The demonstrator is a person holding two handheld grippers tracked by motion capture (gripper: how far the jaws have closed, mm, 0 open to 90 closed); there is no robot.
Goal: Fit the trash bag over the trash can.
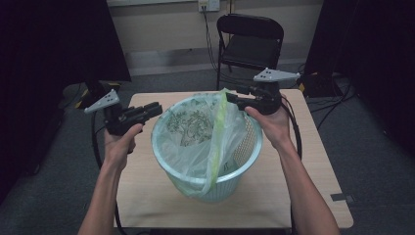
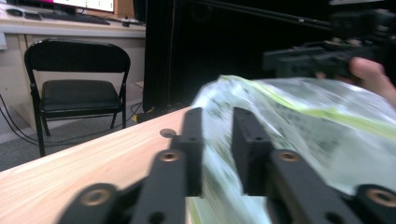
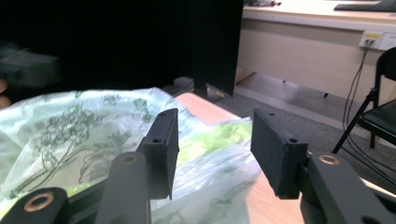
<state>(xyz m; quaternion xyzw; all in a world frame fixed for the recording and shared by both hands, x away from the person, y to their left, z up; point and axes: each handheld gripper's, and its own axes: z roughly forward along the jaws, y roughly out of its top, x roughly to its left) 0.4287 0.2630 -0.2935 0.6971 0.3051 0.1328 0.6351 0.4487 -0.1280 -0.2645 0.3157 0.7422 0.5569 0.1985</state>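
Observation:
A pale green mesh waste basket [image 1: 247, 143] stands in the middle of the wooden table [image 1: 147, 191]. It is lined with a thin clear bag [image 1: 193, 128] printed with green leaves, with a lime-green band [image 1: 217, 128] running across its mouth. My left gripper [image 1: 157, 108] lies level at the basket's left rim. Its jaws [image 2: 218, 114] stand a narrow gap apart, with the bag film [image 2: 303, 126] just beyond them. My right gripper [image 1: 231, 98] hovers at the far right rim beside the bag's raised edge. Its jaws [image 3: 215, 116] are wide apart above the film [image 3: 70, 130], gripping nothing.
A black folding chair [image 1: 249, 44] stands behind the table, and it also appears in the left gripper view [image 2: 74, 88]. Black curtains hang on both sides. Cables trail from each gripper off the table's edges. Bare tabletop [image 2: 70, 163] lies to the left of the basket.

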